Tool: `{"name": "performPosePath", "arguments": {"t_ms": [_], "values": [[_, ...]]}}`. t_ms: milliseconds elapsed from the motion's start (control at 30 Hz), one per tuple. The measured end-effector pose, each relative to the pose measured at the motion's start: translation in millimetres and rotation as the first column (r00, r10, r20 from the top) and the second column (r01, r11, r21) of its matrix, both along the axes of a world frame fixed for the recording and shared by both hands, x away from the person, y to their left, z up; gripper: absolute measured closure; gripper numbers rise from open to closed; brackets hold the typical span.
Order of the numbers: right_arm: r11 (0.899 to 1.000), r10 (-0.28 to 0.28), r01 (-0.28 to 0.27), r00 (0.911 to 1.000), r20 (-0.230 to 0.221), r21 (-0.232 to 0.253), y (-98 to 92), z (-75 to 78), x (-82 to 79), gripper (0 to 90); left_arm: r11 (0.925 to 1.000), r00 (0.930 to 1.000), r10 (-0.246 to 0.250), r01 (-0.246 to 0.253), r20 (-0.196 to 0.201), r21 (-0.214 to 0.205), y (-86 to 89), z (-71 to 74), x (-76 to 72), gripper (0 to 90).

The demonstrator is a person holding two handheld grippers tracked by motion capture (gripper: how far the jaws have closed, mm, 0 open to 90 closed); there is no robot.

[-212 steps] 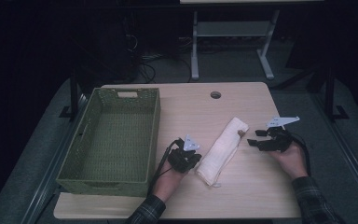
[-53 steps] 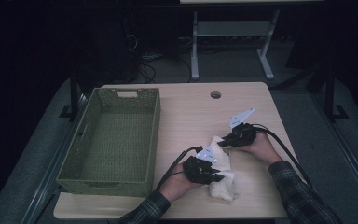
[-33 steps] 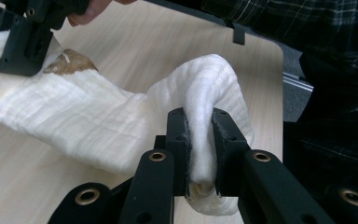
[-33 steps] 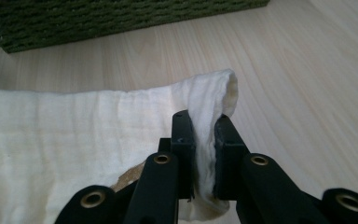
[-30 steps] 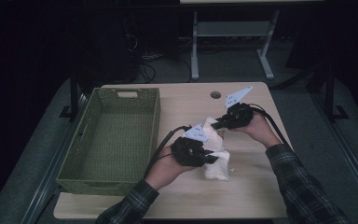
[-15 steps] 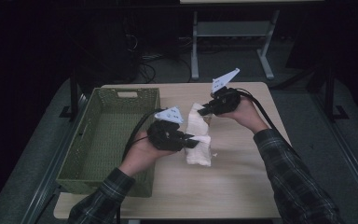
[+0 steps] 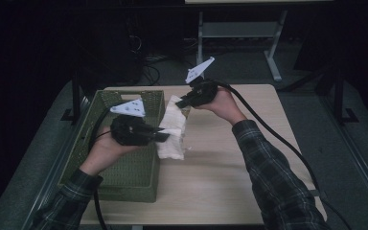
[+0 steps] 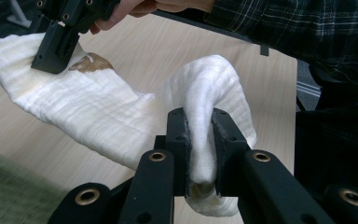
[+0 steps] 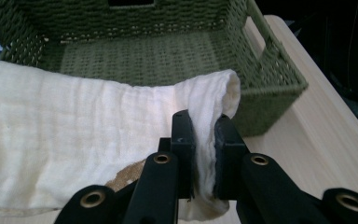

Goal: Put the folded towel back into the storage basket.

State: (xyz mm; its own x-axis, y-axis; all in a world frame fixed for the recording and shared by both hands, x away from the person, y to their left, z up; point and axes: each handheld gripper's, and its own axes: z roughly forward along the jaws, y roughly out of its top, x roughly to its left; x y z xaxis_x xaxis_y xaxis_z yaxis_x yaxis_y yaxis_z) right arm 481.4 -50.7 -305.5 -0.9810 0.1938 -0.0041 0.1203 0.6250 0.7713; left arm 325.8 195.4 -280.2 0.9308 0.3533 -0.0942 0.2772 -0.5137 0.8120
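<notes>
Since the earlier frames the cloth [image 7: 173, 128] has left the middle of the desk [image 7: 230, 172]: both hands have carried it up and leftward, and it now hangs in the air at the right edge of the basket [image 7: 124, 177], partly over that rim.

The desk is pale wood and carries the basket on its left part. The basket is green, woven, rectangular and open on top; in the right gripper view its inside [image 9: 135, 60] lies just beyond the cloth, with a handle slot in the near side wall.

The cloth is white, soft and folded into a long band. It stretches between the two grippers, its far end high near the basket's far right corner and its near end drooping beside the basket's right wall. A brown patch [image 8: 91, 63] shows on it close to the right gripper.

The left gripper [image 7: 165, 137] reaches over the basket from its left side and is clenched on the near end of the cloth; the left gripper view shows the fabric [image 8: 200, 140] pinched tight between its black jaws.

The right gripper [image 7: 182, 102], above the basket's far right corner, likewise clamps the other end [image 9: 205, 140] of the cloth.
</notes>
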Motion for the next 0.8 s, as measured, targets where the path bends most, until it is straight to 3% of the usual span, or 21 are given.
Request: {"name": "performPosePath", "arguments": {"t_ms": [200,433,567,800], "values": [[1.000,0.021,-0.021,0.9992,0.034,0.007,35.9,4.2,2.3,81.2,0.9998,0.9997,0.018,-0.018,0.014,-0.011,33.6,-3.3,-2.7,78.6],[0.999,0.050,-0.050,0.9985,0.023,0.009,73.5,-0.8,5.5,81.2,0.9976,0.9977,0.068,-0.068,-0.002,-0.017,71.8,-13.8,-8.7,78.6],[0.997,0.071,-0.071,0.9973,0.016,-0.001,94.0,-9.2,7.4,81.1,0.9960,0.9959,0.089,-0.090,-0.011,-0.008,84.9,-21.4,-12.7,78.6],[0.996,0.091,-0.091,0.9958,-0.016,-0.011,114.9,-29.8,2.9,81.1,0.9969,0.9966,0.079,-0.078,-0.025,0.010,94.4,-38.2,-19.5,78.5]]}}
